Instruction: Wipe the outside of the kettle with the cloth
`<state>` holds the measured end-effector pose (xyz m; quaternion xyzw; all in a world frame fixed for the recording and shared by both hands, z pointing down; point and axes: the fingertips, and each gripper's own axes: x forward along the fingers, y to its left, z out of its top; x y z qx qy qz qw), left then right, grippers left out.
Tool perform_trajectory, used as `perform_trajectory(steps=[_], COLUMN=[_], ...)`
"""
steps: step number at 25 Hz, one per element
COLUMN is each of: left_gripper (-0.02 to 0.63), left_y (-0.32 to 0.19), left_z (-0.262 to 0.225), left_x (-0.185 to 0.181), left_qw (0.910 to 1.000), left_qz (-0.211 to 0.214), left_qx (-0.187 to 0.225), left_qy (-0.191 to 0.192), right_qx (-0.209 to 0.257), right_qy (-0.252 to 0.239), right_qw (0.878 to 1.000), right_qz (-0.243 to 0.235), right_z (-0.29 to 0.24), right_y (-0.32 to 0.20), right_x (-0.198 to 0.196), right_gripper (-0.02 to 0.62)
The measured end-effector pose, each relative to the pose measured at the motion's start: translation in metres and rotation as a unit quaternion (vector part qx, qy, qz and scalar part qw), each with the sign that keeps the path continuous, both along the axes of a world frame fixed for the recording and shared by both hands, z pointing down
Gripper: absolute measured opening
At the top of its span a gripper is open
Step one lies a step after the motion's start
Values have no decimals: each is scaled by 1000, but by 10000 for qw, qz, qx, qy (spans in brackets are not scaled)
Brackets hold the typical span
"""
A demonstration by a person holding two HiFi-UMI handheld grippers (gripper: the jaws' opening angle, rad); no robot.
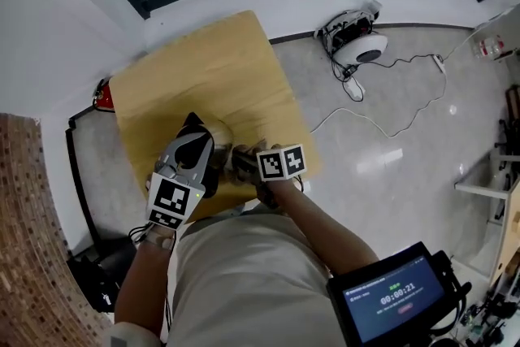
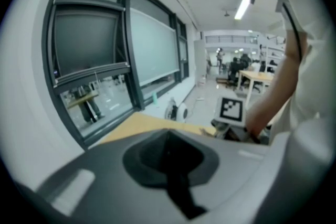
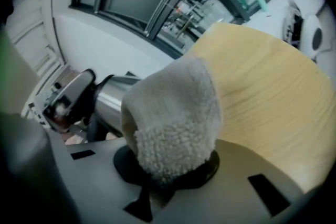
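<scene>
A steel kettle (image 1: 219,134) with a black handle stands near the front edge of the wooden table (image 1: 203,69). In the right gripper view its shiny body (image 3: 107,98) lies just behind a fluffy off-white cloth (image 3: 176,113). My right gripper (image 3: 168,168) is shut on that cloth, which stands up between the jaws and touches the kettle's side. My left gripper (image 1: 193,130) rests over the kettle's left side, and the right gripper view shows it (image 3: 68,97) beside the handle. In the left gripper view the left gripper (image 2: 168,162) shows only a dark recess, with the kettle hidden below.
A red object (image 1: 103,96) sits off the table's left edge by the white wall. A white round appliance (image 1: 359,41) and its cable lie on the grey floor to the right. Dark window frames run along the far side. A screen device (image 1: 396,303) sits lower right.
</scene>
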<state>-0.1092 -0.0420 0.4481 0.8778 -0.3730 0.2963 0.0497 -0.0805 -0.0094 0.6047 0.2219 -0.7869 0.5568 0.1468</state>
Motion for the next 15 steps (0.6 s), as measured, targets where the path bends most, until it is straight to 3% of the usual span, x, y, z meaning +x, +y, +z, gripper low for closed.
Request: perform_trajectory(steps=[1, 3, 5, 7, 8, 10, 12, 13, 15], left_gripper=[-12, -12, -12, -12, -12, -12, -12, -12, -1], left_y=[-3, -7, -5, 4, 8, 10, 10, 10, 9], left_z=[3, 6, 1, -8, -10, -10, -6, -5, -5], left_x=[-2, -2, 0, 0, 1, 4, 6, 7, 5], left_qw=[10000, 10000, 10000, 10000, 10000, 9999, 9999, 9999, 9996], left_qz=[16, 42, 29, 10, 5, 0, -1, -6, -66], left_qx=[5, 10, 34, 36, 14, 12, 58, 51, 13], left_qy=[7, -4, -48, -49, 24, 140, 98, 106, 269], right_qx=[136, 427, 811, 991, 838, 377, 445, 650, 957], right_qy=[-238, -1163, -1898, -1828, -1579, -733, -143, -310, -1157], right_qw=[9990, 9890, 9753, 9756, 9806, 9862, 9747, 9721, 9727], right_qz=[-343, -802, -789, -710, -806, -1434, -2186, -2231, -1769], right_z=[-17, -61, -105, -111, -96, -42, -15, -27, -66], right_y=[9, 25, 33, 43, 52, 75, 93, 92, 77], right_x=[-9, -30, -45, -48, -46, -45, -51, -56, -60], right_gripper=[64, 64, 64, 64, 64, 64, 64, 64, 52])
